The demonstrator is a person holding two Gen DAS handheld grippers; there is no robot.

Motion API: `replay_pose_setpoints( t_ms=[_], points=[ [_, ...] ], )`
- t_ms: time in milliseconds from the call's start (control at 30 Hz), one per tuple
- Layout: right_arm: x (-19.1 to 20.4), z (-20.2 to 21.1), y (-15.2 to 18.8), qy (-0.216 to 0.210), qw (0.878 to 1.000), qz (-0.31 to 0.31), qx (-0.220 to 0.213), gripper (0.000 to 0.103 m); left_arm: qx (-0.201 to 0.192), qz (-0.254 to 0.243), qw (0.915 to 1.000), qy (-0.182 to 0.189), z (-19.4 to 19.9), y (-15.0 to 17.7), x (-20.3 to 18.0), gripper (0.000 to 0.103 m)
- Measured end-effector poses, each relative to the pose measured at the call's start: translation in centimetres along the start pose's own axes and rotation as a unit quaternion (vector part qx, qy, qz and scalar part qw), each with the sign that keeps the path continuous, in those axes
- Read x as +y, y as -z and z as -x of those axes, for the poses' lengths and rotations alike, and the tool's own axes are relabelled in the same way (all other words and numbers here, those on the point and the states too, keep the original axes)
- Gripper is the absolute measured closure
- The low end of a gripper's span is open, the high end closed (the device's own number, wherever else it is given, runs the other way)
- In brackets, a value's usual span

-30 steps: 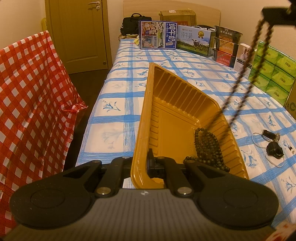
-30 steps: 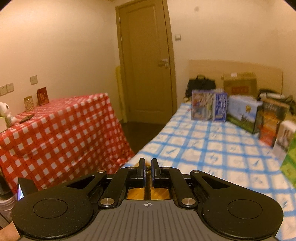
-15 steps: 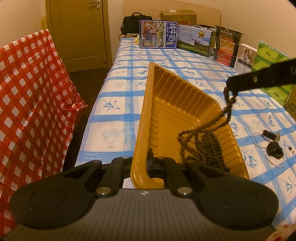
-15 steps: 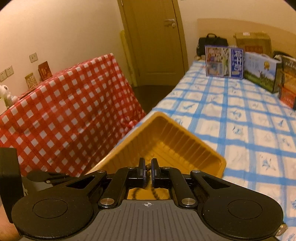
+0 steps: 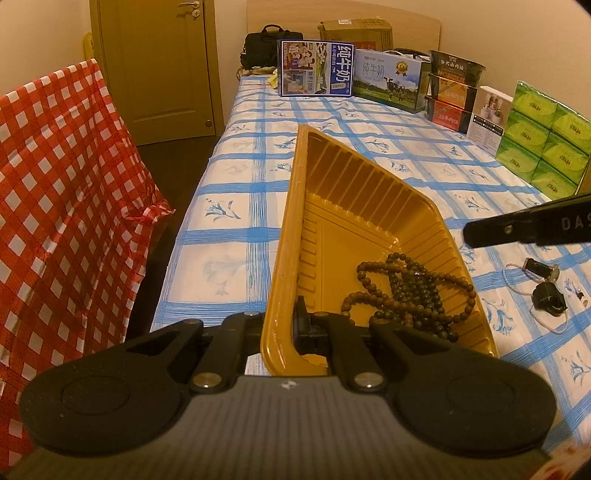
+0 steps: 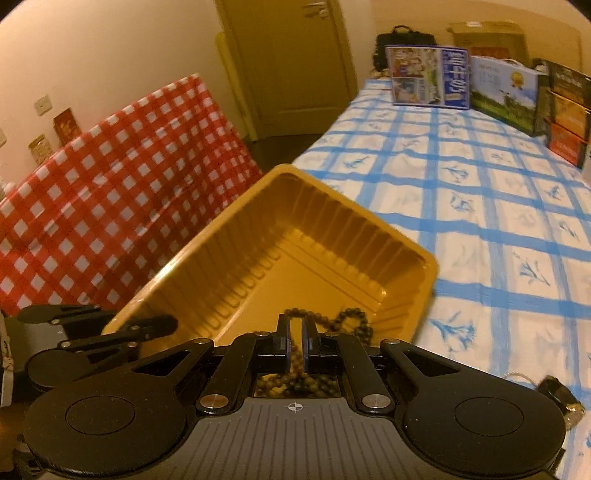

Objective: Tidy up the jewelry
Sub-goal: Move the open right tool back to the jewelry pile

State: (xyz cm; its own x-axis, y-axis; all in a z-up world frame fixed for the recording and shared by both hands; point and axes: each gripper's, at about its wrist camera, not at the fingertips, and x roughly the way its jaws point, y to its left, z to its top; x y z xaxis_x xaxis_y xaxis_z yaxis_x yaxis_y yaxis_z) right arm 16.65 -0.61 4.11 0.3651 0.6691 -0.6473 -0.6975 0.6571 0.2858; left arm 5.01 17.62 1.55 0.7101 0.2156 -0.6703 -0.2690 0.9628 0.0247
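A room in a home, apparently a bedroom, is shown. A bed (image 5: 332, 140) covered with a blue-checked floral sheet is backed by a wooden headboard (image 5: 406, 22). Milk cartons (image 5: 316, 68), snack boxes (image 5: 452, 92) and green tissue packs (image 5: 543, 151) are lined along the wall. A closed wooden door (image 5: 162, 66) and a red gingham cloth (image 5: 55, 206) are seen beside it.

Bed (image 5: 258, 184) under a white cloth with blue checks and flower prints. Near centre: yellow ribbed tray (image 5: 354, 206), its near corner raised off the cloth. Near right of the tray: thin white cord (image 5: 517, 284) with small black pieces (image 5: 548, 297). Far end: black bag (image 5: 264, 42), cardboard box (image 5: 354, 31), two milk cartons (image 5: 316, 68). Right edge: stacked dark boxes (image 5: 452, 92), white box (image 5: 489, 118), green packs (image 5: 543, 140).
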Motion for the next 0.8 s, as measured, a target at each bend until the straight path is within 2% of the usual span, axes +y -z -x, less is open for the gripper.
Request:
replay_pose_setpoints(
  t_ms=[167, 300, 467, 667, 800],
  points=[
    [-2.1, 1.7, 1.0, 0.027, 0.999, -0.036, -0.017, 0.093, 0.0, 0.0, 1.0, 0.0, 0.0, 0.0, 0.0, 0.098],
    [-4.0, 3.3, 3.7, 0.075, 0.995, -0.058, -0.033, 0.054, 0.0, 0.0, 1.0, 0.001, 0.0, 0.0, 0.1, 0.098],
    [-7.0, 5.2, 8.2, 0.136, 0.985, -0.1, -0.037, 0.052, 0.0, -0.001, 1.0, 0.0, 0.0, 0.0, 0.0, 0.098],
    [-11.5, 8.5, 13.3, 0.209, 0.962, -0.17, -0.036, 0.051, -0.001, -0.002, 1.0, 0.0, -0.1, 0.0, 0.0, 0.098],
    [-13.8, 10.1, 15.4, 0.246, 0.95, -0.19, -0.034, 0.051, 0.0, -0.002, 1.0, 0.0, -0.1, -0.1, 0.0, 0.098]
  ],
)
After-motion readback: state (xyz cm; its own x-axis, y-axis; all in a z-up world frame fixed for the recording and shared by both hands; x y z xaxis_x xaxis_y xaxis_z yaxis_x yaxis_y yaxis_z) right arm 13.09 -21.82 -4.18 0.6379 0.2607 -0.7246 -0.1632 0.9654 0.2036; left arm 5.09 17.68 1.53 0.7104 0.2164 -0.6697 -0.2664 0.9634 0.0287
